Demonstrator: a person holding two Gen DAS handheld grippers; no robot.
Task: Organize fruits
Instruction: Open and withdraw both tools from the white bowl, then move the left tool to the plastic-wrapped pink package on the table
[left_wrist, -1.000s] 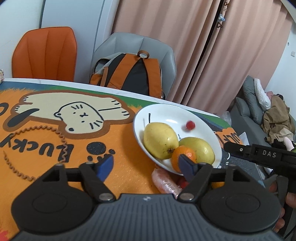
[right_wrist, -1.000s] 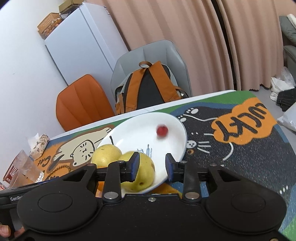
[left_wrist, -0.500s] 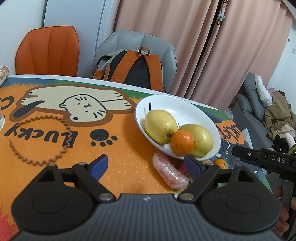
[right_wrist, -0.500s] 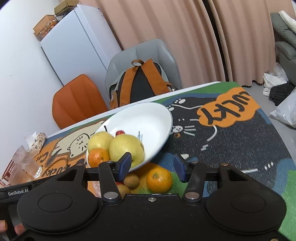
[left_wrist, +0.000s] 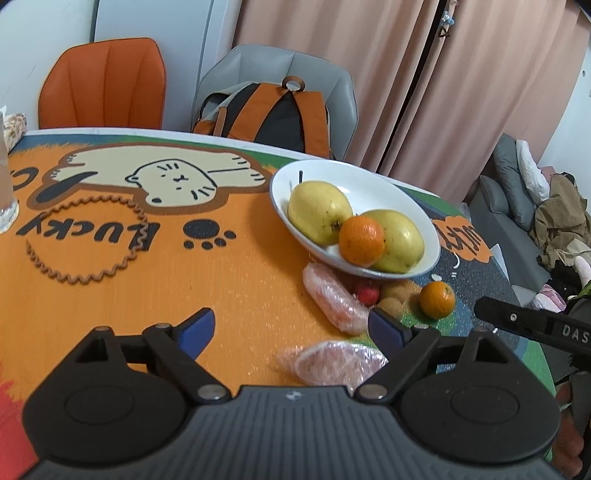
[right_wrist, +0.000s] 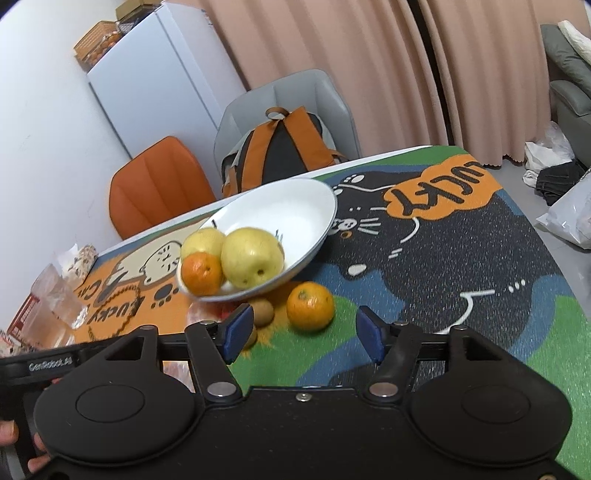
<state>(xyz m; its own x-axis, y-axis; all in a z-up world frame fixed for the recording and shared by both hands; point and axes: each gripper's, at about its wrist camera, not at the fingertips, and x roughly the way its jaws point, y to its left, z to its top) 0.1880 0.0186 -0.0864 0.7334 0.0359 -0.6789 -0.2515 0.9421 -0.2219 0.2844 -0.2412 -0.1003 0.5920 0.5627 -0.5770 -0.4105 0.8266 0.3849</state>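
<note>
The right gripper (right_wrist: 302, 334) hangs low in the frame with its jaws wide apart and empty, the loose orange (right_wrist: 310, 305) just beyond them — centre on it and close gently. The left gripper (left_wrist: 291, 326) is also spread and empty; the bowl (left_wrist: 424, 225) of pears sits up right.

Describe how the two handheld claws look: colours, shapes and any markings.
Both are matte black plastic. The left claw has a ribbed grey-black body, two round discs, silver pivot screws and blue pads. The right claw has the same build with a smoother body; its blue pads match. White lettering, "DAS" and "GenRobot.AI", marks their side bars.
</note>
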